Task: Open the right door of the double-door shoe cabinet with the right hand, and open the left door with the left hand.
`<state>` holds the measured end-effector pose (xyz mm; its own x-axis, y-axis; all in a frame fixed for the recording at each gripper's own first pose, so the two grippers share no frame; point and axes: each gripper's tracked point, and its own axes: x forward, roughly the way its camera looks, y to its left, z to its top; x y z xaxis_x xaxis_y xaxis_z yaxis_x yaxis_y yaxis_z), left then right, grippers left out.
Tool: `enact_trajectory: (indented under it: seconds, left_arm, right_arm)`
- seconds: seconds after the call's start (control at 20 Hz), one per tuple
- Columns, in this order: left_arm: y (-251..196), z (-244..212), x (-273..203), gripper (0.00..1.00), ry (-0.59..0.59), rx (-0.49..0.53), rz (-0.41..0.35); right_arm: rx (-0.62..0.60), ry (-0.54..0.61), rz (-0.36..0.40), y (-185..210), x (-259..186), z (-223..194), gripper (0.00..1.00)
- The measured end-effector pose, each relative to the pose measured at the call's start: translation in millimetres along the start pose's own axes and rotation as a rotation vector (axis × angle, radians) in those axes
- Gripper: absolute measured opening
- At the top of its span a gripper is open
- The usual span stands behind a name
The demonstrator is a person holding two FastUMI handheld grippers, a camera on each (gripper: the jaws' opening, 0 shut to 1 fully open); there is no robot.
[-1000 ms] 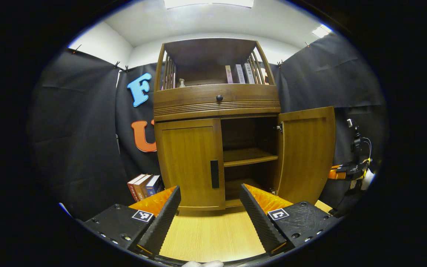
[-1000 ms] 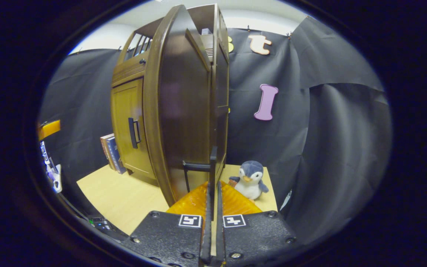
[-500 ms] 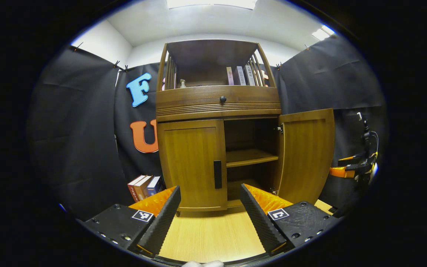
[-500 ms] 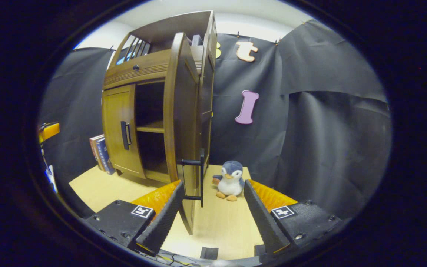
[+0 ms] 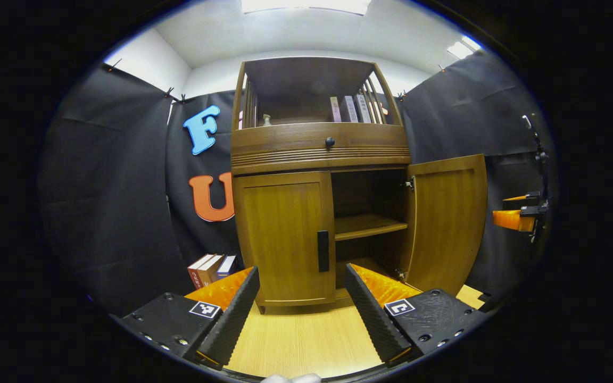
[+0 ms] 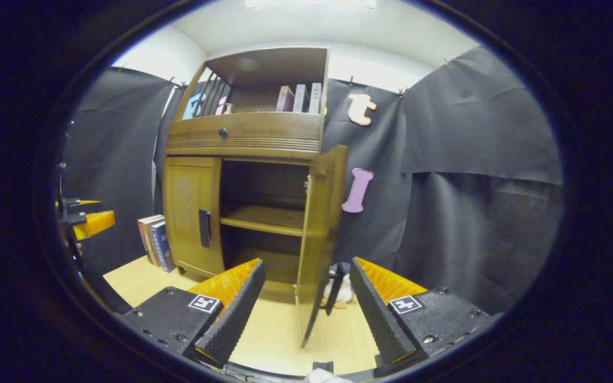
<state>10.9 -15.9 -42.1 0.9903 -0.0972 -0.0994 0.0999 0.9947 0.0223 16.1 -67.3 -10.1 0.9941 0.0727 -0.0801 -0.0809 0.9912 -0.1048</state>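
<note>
In the left gripper view, your left tongs (image 5: 301,308) gape at bottom centre. The shoe cabinet's left door (image 5: 284,236) sits closed mid-frame; the right door (image 5: 447,221) stands open, centre right. Your right tongs (image 6: 305,306) gape, holding nothing.

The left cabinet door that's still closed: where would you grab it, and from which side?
By the black vertical handle at the left door's inner edge, beside the open compartment. Come straight from the front with the left gripper, one finger each side of the bar, then pull outward.
</note>
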Motion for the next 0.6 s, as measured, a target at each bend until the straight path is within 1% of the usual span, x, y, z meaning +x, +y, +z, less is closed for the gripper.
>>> enact_trajectory:
  seconds: [0.05,0.1,0.15,0.2,0.25,0.35,0.45,0.6]
  left_arm:
    - [4.3,1.7,0.5,0.96,-0.004,0.001,0.003]
    - [9.5,2.8,1.5,0.96,-0.005,0.004,0.011]
    - [15.6,2.8,2.0,1.0,-0.005,0.007,0.022]
    - [21.1,3.4,2.7,1.0,-0.006,0.007,0.034]
    - [25.6,3.0,2.5,0.96,-0.007,0.003,0.044]
    - [33.2,-0.5,3.9,0.96,0.0,-0.014,0.062]
    - [37.7,-8.0,3.9,0.96,0.016,-0.031,0.075]
    - [37.2,-19.8,8.2,0.96,0.029,-0.041,0.084]
  right_arm:
    - [0.009,-0.007,0.005,11.7,1.2,5.2,1.0]
    - [0.018,-0.004,-0.008,20.7,2.3,7.4,1.0]
    - [0.028,-0.005,-0.034,26.6,5.0,9.1,1.0]
    - [0.036,-0.01,-0.047,35.4,5.7,11.5,1.0]
    - [0.043,-0.011,-0.051,46.0,7.1,12.3,1.0]
    - [0.06,-0.001,-0.055,64.4,7.2,2.3,1.0]
    - [0.095,0.004,-0.076,76.4,5.6,-8.1,1.0]
    - [0.101,0.029,-0.042,100.4,4.9,-21.8,1.0]
